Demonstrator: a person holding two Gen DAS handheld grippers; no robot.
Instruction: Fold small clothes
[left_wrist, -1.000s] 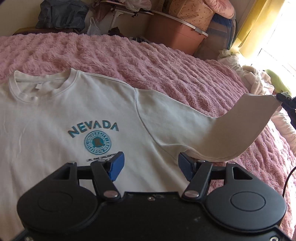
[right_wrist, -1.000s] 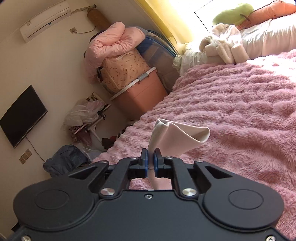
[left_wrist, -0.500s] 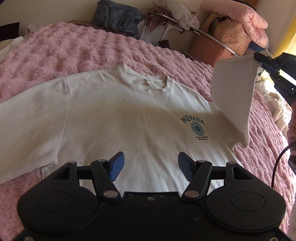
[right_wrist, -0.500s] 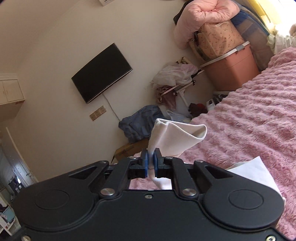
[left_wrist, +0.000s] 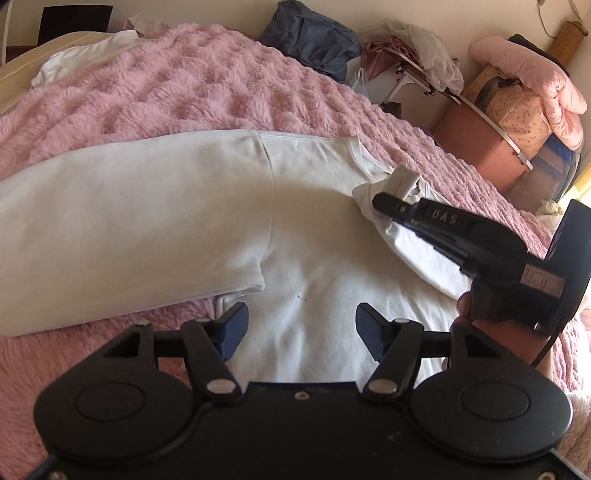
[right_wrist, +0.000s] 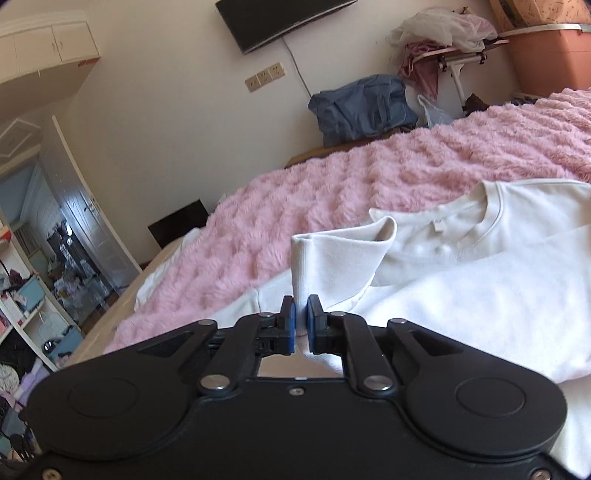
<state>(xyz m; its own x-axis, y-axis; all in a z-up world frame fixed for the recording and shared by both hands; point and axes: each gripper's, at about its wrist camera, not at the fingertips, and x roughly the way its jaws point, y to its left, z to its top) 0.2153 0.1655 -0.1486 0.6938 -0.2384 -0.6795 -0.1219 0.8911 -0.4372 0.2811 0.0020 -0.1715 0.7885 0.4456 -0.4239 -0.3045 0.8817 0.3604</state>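
Only from the right wrist: pads (right_wrist: 289, 320) pinching sleeve (right_wrist: 332, 258).

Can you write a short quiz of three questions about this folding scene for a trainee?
1. True or false: the left gripper is shut on the shirt.
2. What does the right gripper hold? A) the collar B) a sleeve cuff C) the blanket
3. Fill in: the shirt lies on a pink ____.

Key
1. False: its jaws stand open above the shirt and hold nothing.
2. B: the cuff is pinched between the jaws and carried over the shirt's body, near the collar.
3. blanket
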